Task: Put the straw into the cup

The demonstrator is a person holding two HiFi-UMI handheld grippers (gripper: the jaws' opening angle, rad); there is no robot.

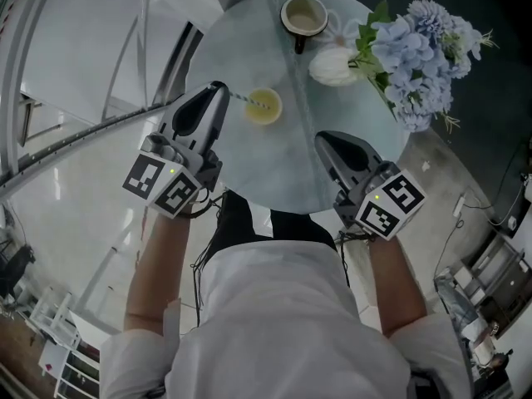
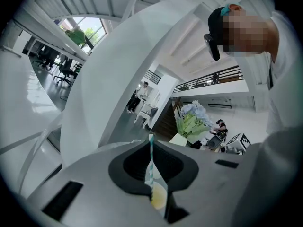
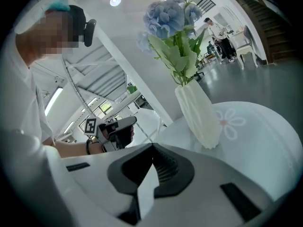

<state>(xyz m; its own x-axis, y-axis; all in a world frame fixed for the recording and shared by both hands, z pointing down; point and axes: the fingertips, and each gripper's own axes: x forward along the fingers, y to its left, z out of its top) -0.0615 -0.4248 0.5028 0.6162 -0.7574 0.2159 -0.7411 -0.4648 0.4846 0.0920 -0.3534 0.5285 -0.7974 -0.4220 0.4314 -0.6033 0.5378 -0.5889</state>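
While the left gripper [image 1: 223,90] is clenched on the striped straw [image 1: 245,99], the straw's free end slants to the mouth of the yellow-filled cup [image 1: 264,108] near the table's [image 1: 274,169] left edge. Whether it is inside is unclear. Seating and releasing it likely remain. The right gripper [image 1: 322,138] hangs closed and empty at the near edge.

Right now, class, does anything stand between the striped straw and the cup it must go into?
Nothing visible does. The striped straw, clamped in the left gripper, points straight at the open cup of yellow drink; the mug and vase stand farther back.
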